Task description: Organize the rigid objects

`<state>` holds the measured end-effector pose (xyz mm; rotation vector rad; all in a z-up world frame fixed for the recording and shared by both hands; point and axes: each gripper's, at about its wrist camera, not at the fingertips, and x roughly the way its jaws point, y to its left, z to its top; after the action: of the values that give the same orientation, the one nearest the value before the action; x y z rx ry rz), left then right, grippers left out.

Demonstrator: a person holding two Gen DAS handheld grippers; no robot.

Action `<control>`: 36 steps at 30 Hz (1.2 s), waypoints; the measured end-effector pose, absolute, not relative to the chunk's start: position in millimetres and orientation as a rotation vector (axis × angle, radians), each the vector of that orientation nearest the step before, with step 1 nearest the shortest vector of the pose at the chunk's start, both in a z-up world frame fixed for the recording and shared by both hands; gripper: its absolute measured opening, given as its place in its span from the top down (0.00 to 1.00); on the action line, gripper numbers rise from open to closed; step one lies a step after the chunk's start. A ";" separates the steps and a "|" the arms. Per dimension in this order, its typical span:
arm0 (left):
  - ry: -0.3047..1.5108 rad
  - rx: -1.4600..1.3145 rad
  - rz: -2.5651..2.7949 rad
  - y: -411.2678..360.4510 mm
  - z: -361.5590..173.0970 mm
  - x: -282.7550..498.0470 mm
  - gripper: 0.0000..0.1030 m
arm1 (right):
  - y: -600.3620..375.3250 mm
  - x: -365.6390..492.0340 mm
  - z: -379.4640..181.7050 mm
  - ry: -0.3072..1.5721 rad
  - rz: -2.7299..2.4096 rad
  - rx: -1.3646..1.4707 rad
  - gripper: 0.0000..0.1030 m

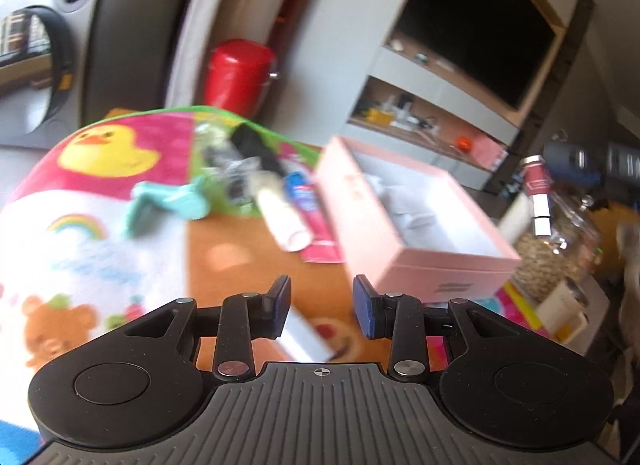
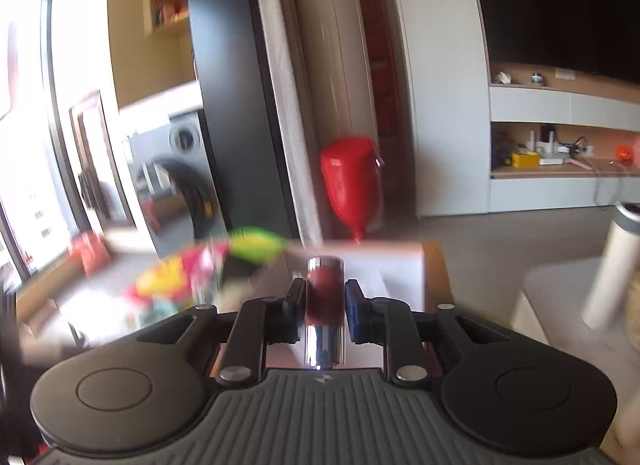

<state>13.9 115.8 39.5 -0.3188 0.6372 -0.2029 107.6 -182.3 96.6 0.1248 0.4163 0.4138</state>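
Note:
My left gripper [image 1: 322, 303] is open and empty, low over the colourful cartoon blanket [image 1: 92, 201]. Ahead of it to the right stands an open pink box [image 1: 404, 225] with a white lining. Left of the box lie a white tube [image 1: 280, 221], a pink-and-blue tube [image 1: 310, 201], a teal clip [image 1: 168, 201] and a black object [image 1: 256, 149]. A small white item [image 1: 306, 335] lies just under the left gripper's fingers. My right gripper [image 2: 323, 307] is shut on a red and silver cylinder [image 2: 325, 301], held upright in the air. The same cylinder shows in the left wrist view [image 1: 539, 193], right of the box.
A glass jar [image 1: 560, 241] with brown filling and a white cup [image 1: 564, 313] stand right of the pink box. A red canister [image 1: 240, 73] stands behind the table by the wall. A white bottle [image 2: 608, 265] is at the right in the right wrist view.

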 end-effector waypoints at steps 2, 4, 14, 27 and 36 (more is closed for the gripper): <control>0.636 -0.319 -0.183 127.9 37.3 10.4 0.64 | -176.5 120.8 101.6 0.396 0.377 0.123 0.47; 0.633 -0.320 -0.163 138.1 35.7 8.4 0.64 | -170.4 123.3 94.4 0.410 0.371 0.122 0.41; 0.538 -0.323 0.016 196.4 37.5 42.9 0.64 | -98.7 53.7 14.5 0.499 0.485 -0.179 0.27; 0.656 -0.568 -0.168 252.8 -5.9 134.1 0.64 | -64.3 41.2 -14.5 0.624 0.594 -0.184 0.25; 0.689 -0.239 -0.316 192.3 0.2 84.0 0.64 | -55.8 51.3 -17.5 0.657 0.651 -0.168 0.25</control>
<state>84.0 192.3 0.2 -0.2392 0.6891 -0.3162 51.3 -55.8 -17.5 -0.1676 0.6568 0.6513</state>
